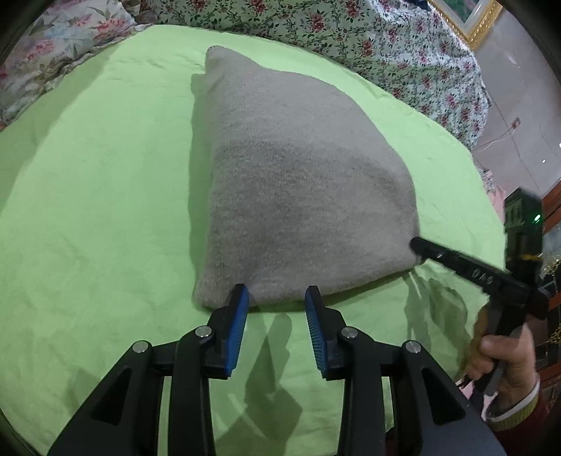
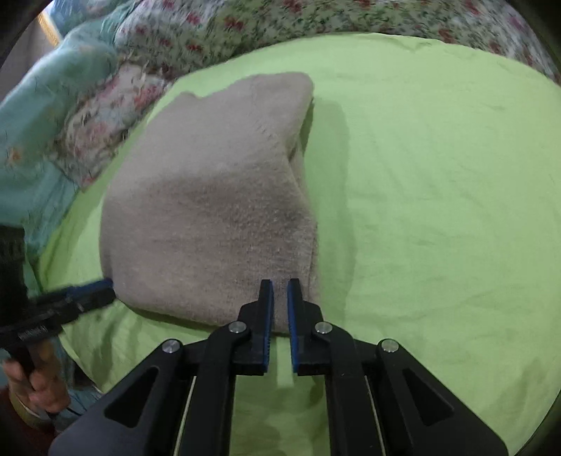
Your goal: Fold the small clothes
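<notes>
Grey knit garment [image 1: 294, 182] is lying folded on the green bed sheet [image 1: 98, 196]. Left claw [image 1: 277, 298] sits open at its near edge, gripping nothing; right claw [image 2: 280, 298] is closed and empty. Looks like the release step, so next I'd back off or smooth it.

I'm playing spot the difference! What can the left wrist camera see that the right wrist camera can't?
Only the left wrist view: a gold picture frame at the top right, a green light on the right tool, and the left tongs open at the garment's near edge.

Only the right wrist view: a light blue blanket on the left, and the right tongs nearly closed over the garment's near corner.

Both: the folded grey garment on the green sheet, with flowery bedding behind.
</notes>
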`<state>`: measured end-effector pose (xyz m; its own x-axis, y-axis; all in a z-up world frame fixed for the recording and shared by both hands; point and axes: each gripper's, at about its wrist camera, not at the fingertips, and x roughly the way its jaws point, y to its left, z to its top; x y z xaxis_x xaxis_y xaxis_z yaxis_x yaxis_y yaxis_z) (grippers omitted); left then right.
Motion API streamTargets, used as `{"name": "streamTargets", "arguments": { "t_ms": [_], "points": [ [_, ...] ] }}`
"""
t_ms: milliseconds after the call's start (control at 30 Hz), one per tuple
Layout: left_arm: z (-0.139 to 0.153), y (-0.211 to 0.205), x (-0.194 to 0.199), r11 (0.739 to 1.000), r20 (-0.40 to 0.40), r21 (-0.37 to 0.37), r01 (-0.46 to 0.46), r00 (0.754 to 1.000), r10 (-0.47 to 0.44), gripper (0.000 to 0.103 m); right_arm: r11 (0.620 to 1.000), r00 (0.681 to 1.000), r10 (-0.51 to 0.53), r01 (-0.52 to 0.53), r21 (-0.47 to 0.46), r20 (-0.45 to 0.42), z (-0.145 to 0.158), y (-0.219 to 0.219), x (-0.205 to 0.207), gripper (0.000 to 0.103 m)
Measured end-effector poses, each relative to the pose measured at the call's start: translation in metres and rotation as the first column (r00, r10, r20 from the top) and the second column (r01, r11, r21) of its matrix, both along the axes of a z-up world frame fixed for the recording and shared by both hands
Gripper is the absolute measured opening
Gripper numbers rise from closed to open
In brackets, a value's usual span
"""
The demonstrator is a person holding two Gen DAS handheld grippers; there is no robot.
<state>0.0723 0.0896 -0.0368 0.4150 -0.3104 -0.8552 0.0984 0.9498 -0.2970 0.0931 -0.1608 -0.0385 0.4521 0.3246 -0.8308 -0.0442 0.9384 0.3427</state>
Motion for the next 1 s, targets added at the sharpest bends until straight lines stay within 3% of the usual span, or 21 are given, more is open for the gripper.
{"name": "streamTargets", "arguments": {
  "t_ms": [100, 167, 300, 467, 567, 633, 867, 1000],
  "points": [
    [0.007, 0.004, -0.011, 0.997, 0.012, 0.077, -0.026, 1.0, 0.026, 0.059, 1.0, 1.0, 0.002, -0.002, -0.003, 0.026, 0.018, -0.004, -0.008, 0.01],
    [0.014, 0.009, -0.022, 0.993, 0.038, 0.112, -0.046, 0.998, 0.042, 0.061, 1.0, 0.999, 0.013, -0.013, 0.002, 0.051, 0.03, -0.005, -0.018, 0.014],
    [0.023, 0.023, -0.037, 0.992, 0.043, 0.097, -0.08, 0.996, 0.076, 0.061, 1.0, 0.994, 0.03, -0.031, 0.003, 0.105, 0.05, -0.006, -0.043, 0.039],
    [0.033, 0.026, -0.054, 0.981, 0.06, 0.158, -0.117, 0.992, 0.108, 0.065, 0.999, 0.993, 0.028, -0.03, 0.018, 0.119, 0.057, 0.0, -0.071, 0.039],
    [0.037, 0.022, -0.066, 0.968, 0.064, 0.216, -0.124, 0.992, 0.113, 0.075, 0.999, 0.993, 0.038, -0.038, -0.01, 0.108, 0.057, 0.004, -0.085, 0.04],
    [0.039, 0.021, -0.075, 0.96, 0.071, 0.247, -0.13, 0.991, 0.116, 0.084, 0.999, 0.994, 0.043, -0.042, -0.008, 0.098, 0.055, 0.004, -0.094, 0.046],
    [0.036, 0.018, -0.095, 0.947, 0.063, 0.3, -0.12, 0.992, 0.105, 0.087, 0.998, 0.996, 0.059, -0.057, -0.031, 0.07, 0.052, 0.006, -0.123, 0.072],
    [0.039, 0.021, -0.097, 0.943, 0.052, 0.311, -0.117, 0.993, 0.106, 0.087, 0.995, 0.994, 0.078, -0.074, -0.067, 0.071, 0.054, 0.008, -0.13, 0.079]
  ]
}}
